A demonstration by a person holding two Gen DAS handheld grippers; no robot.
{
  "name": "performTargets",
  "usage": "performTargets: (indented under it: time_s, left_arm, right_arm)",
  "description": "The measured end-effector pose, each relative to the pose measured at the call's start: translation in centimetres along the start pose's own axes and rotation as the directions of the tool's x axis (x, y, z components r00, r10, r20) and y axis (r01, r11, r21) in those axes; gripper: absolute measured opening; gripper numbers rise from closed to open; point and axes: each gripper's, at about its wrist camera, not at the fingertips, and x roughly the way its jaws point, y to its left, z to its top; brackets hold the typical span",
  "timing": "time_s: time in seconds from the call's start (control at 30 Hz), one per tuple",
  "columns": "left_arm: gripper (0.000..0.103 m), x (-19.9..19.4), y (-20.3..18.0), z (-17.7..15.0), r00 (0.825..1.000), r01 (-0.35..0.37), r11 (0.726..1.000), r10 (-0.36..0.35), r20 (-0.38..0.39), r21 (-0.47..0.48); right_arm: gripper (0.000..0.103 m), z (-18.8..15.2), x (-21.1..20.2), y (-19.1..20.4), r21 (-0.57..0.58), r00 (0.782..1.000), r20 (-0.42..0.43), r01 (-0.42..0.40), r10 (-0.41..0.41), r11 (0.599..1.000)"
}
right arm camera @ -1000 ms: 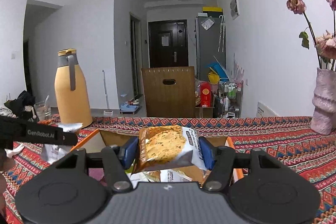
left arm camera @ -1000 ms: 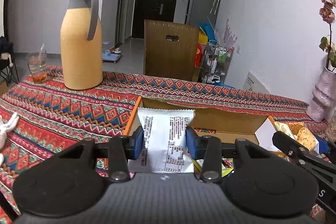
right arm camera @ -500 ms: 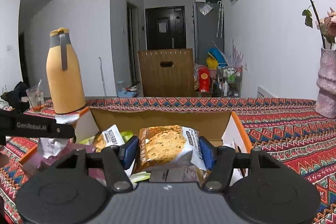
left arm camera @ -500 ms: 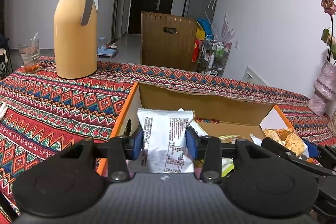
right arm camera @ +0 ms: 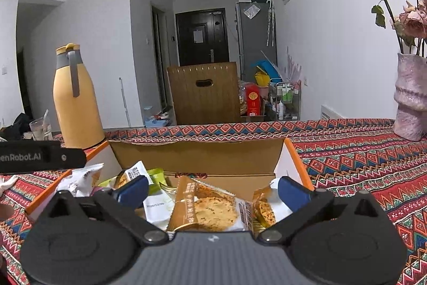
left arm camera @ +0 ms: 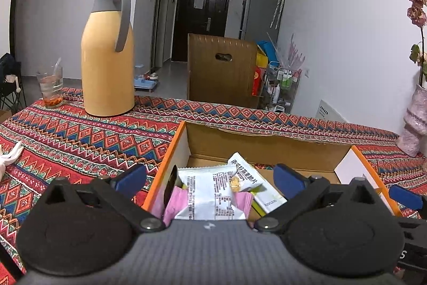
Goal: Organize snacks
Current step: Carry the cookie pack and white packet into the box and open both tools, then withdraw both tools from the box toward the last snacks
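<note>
We record a white snack packet [left arm camera: 210,191] printed with black text, lying flat in the left part of the cardboard box [left arm camera: 267,146], on top of pink wrappers [left arm camera: 174,202]. A second white packet with green trim [left arm camera: 250,179] lies just beside it, overlapping its right edge. In the right part of the box we find a brown cookie packet [right arm camera: 205,207] showing a round biscuit, and beside it a smaller packet [right arm camera: 263,207] of similar print. A green packet [right arm camera: 157,176] sits further back. We count at least six packets in the box; those underneath cannot be counted.

The box has an orange rim and stands open on the bench [left arm camera: 66,140], which carries a patterned red cloth.

The left tongs [left arm camera: 209,179] are opening, jaws spread wide; the white packet lies between them, untouched by either pad. The right tongs [right arm camera: 212,190] are likewise opening, wide apart, with the cookie packet between them and clear of both pads.

On the bench we count one yellow thermos jug [left arm camera: 106,52], one drinking glass [left arm camera: 50,86] and one pink vase [right arm camera: 411,103] holding dried roses.
</note>
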Motion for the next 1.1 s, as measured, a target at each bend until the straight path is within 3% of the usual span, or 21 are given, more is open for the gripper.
performTargets:
  time_s: [0.3, 0.63, 1.1]
  left_arm:
    - [0.103, -1.0, 0.0, 0.7, 1.0, -0.009, 1.0, 0.009, 0.007, -0.013]
    - [0.103, -4.9, 0.6, 1.7, 1.0, -0.008, 1.0, 0.008, 0.026, 0.004]
    - [0.103, -9.1, 3.7, -1.2, 1.0, 0.002, 1.0, -0.002, -0.031, 0.018]
  right_arm:
    - [0.103, 0.6, -0.7, 0.2, -0.002, 1.0, 0.003, 0.012, -0.012, 1.0]
    - [0.103, 1.7, -4.2, 1.9, -0.046, 0.999, 0.025, -0.022, 0.023, 0.999]
    - [0.103, -0.9, -9.6, 2.9, -0.076, 0.999, -0.026, -0.044, 0.042, 0.996]
